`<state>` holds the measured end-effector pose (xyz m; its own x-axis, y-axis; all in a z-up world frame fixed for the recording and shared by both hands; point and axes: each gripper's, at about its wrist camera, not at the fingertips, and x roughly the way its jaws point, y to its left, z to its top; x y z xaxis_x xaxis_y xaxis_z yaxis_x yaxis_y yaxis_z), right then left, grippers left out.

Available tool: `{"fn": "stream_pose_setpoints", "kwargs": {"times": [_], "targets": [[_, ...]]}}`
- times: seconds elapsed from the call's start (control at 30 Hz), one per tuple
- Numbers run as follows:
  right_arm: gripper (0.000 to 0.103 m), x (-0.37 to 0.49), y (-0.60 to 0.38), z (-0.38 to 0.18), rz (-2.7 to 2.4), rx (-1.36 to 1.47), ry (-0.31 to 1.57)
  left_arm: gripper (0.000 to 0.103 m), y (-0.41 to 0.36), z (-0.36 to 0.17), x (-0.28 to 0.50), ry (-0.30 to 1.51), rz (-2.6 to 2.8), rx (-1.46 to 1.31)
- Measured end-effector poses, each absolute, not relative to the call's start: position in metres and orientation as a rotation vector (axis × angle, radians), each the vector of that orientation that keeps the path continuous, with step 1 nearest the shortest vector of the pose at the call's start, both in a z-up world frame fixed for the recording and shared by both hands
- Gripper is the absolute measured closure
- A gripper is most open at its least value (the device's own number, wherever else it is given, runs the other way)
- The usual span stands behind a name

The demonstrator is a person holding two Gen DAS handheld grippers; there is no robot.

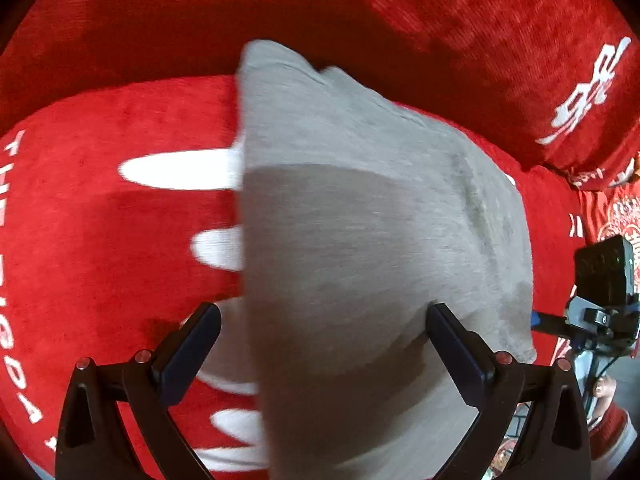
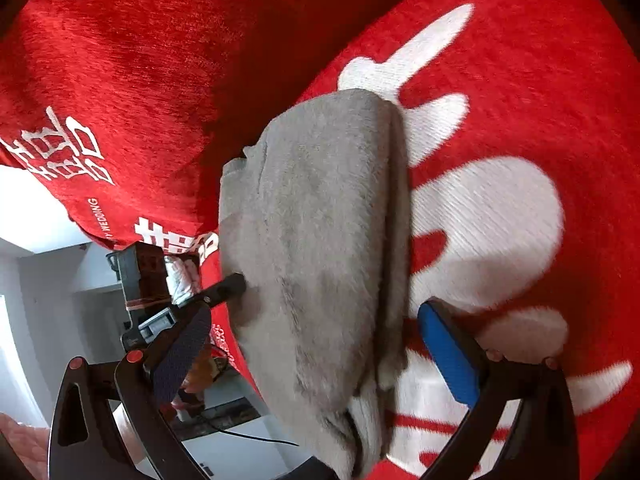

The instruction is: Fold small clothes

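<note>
Both tools, L point(image 1: 324, 312) & R point(image 2: 320, 312), jaws wide, gripping nothing; 1 grey garment point(image 1: 360, 200) btwn each pair, on 1 red cloth point(image 1: 100, 240).

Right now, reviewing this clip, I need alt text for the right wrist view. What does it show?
A folded grey garment lies on a red cover with white lettering, between the wide-open fingers of the right hand-held gripper, which do not press on it. At the left, the left hand-held gripper reaches the garment's edge, though its jaws cannot be judged in this view.
</note>
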<state>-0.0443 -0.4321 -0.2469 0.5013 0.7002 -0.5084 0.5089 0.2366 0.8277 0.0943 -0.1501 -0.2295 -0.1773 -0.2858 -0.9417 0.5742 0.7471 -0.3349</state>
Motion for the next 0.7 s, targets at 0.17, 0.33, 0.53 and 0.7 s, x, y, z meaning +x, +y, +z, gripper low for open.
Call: {"fn": "stream_pose_setpoints", "kwargs": {"times": [0.17,0.33,0.53,0.7], "targets": [[0.000,-0.020,-0.423,-0.250,0.247,1.395,1.131,0.000,-0.171,-0.232,0.088,1.553,-0.779,0.246],[0.000,-0.014,-0.421,-0.251,0.252,1.390,1.126,0.000,-0.177,-0.236,0.090,1.572,-0.788,0.218],[0.044,-0.024,-0.422,-0.264,0.137,1.488,1.176,0.013,-0.169,-0.228,0.093,1.554,-0.788,0.201],[0.072,-0.032,-0.418,-0.261,0.145,1.527,1.115,0.046,-0.153,-0.215,0.094,1.521,-0.841,0.155]]}}
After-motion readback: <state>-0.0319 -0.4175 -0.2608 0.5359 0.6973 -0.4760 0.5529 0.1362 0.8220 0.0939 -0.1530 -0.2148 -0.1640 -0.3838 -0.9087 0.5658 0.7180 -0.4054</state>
